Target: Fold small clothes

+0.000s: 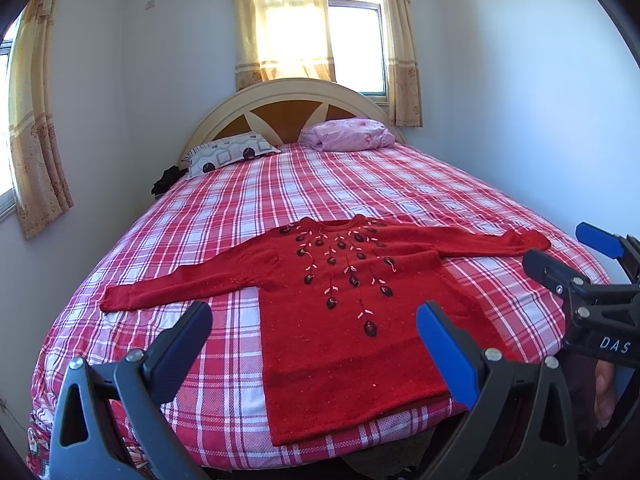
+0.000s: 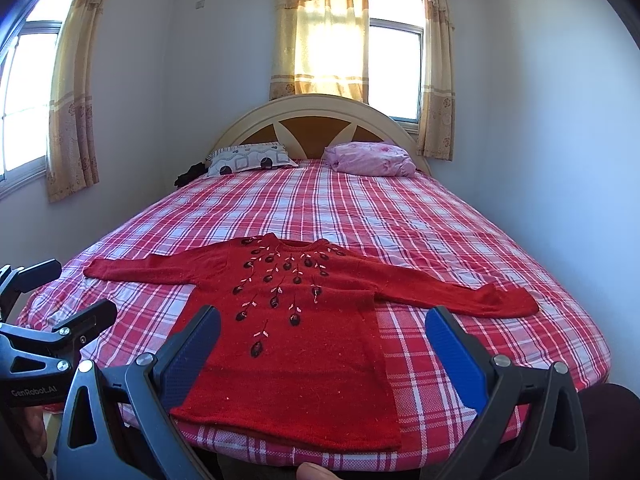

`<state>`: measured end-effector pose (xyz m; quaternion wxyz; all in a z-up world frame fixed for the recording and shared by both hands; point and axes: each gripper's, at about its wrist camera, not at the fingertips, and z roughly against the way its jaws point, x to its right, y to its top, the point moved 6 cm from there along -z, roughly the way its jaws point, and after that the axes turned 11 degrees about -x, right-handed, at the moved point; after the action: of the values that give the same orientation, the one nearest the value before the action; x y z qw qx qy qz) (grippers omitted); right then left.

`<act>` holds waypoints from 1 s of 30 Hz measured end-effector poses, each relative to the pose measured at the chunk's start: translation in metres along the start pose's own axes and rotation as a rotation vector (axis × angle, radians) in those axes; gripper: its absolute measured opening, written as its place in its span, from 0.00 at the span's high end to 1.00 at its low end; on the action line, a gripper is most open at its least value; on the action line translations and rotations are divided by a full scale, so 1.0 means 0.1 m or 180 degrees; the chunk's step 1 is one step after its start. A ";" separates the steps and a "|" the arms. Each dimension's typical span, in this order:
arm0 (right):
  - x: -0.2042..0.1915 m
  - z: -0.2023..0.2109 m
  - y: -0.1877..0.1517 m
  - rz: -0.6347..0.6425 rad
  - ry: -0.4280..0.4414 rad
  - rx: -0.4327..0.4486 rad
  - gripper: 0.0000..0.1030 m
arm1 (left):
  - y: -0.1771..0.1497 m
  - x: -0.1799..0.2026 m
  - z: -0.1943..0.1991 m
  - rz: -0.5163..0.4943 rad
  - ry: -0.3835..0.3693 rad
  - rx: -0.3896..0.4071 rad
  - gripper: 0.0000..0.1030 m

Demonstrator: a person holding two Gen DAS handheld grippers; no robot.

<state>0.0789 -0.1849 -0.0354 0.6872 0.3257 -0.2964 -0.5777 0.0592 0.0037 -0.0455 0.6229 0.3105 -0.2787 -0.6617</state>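
A red knitted sweater (image 1: 340, 320) with dark embroidered flowers lies flat, front up, on the near end of the bed, both sleeves spread out; it also shows in the right wrist view (image 2: 304, 340). My left gripper (image 1: 316, 344) is open and empty, held above the sweater's hem and left side. My right gripper (image 2: 324, 352) is open and empty, held above the sweater's lower body. The right gripper also shows at the right edge of the left wrist view (image 1: 568, 256), open. The left gripper also shows at the left edge of the right wrist view (image 2: 60, 292), open.
The bed (image 1: 248, 208) has a red, white and blue plaid sheet. A patterned pillow (image 1: 230, 154) and a pink bundle (image 1: 348, 134) lie by the headboard (image 1: 288, 112). A dark item (image 1: 166, 180) sits at the bed's far left. Walls stand close on both sides.
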 end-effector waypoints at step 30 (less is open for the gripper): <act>0.17 -0.17 0.00 -0.0141 0.0110 -0.0018 0.01 | -0.05 0.03 -0.15 0.0003 -0.0010 -0.0068 0.00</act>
<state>0.0943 -0.2003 -0.0453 0.6802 0.3402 -0.2755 -0.5880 0.0670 0.0009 -0.0592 0.6261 0.3027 -0.2726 -0.6649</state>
